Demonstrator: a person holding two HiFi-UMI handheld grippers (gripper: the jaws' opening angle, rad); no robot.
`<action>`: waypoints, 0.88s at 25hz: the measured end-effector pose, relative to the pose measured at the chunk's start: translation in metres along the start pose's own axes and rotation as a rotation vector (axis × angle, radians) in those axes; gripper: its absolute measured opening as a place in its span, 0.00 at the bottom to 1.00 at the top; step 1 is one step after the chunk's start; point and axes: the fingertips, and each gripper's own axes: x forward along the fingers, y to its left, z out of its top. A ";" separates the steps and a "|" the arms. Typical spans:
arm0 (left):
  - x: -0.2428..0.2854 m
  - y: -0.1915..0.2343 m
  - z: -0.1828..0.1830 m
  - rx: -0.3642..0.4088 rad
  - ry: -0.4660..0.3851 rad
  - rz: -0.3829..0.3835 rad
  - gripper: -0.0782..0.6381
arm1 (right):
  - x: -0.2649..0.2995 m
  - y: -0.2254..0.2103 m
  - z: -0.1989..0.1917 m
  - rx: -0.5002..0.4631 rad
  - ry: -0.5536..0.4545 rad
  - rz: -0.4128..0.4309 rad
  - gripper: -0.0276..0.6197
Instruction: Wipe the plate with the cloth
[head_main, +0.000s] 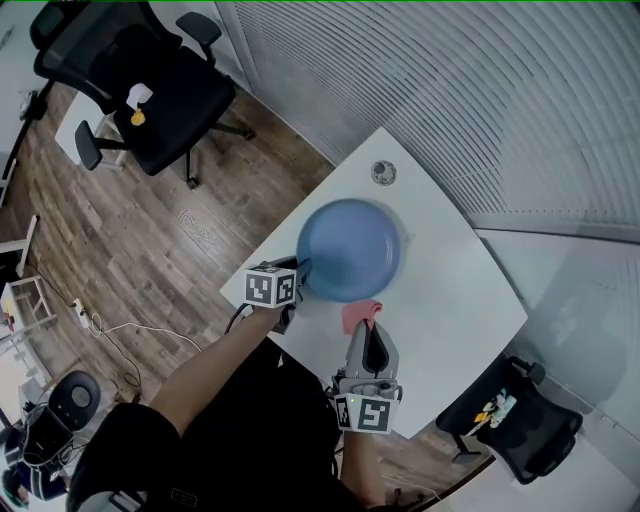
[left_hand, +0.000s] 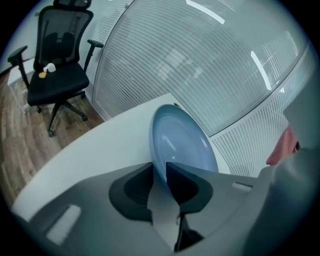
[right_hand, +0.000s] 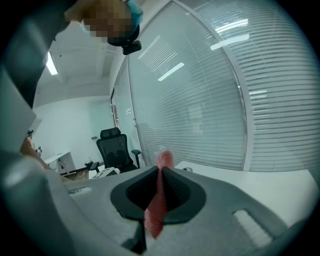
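Note:
A round blue plate (head_main: 350, 250) lies on the white table (head_main: 455, 300). My left gripper (head_main: 299, 278) is at the plate's left rim. In the left gripper view the plate (left_hand: 182, 142) runs edge-on between the jaws of that gripper (left_hand: 159, 169), which are shut on its rim. My right gripper (head_main: 369, 330) hovers just in front of the plate, shut on a pink-red cloth (head_main: 360, 315). In the right gripper view the cloth (right_hand: 156, 210) is pinched between the pads of the right gripper (right_hand: 160, 171), and its end sticks up past the fingertips. The cloth is apart from the plate.
A small round grommet (head_main: 384, 172) sits in the table near its far corner. A black office chair (head_main: 160, 90) stands on the wood floor at the upper left, and another chair (head_main: 510, 420) at the lower right. A glass wall with blinds (head_main: 480, 90) runs behind the table.

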 end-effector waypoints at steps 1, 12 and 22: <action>-0.002 0.001 -0.003 0.007 0.010 0.002 0.22 | 0.001 0.000 -0.003 -0.008 0.005 0.000 0.08; -0.015 0.007 -0.024 0.067 0.062 -0.031 0.14 | 0.049 0.018 -0.065 -0.169 0.193 0.133 0.08; -0.015 0.001 -0.031 0.106 0.102 -0.027 0.13 | 0.095 0.045 -0.147 -0.295 0.415 0.288 0.08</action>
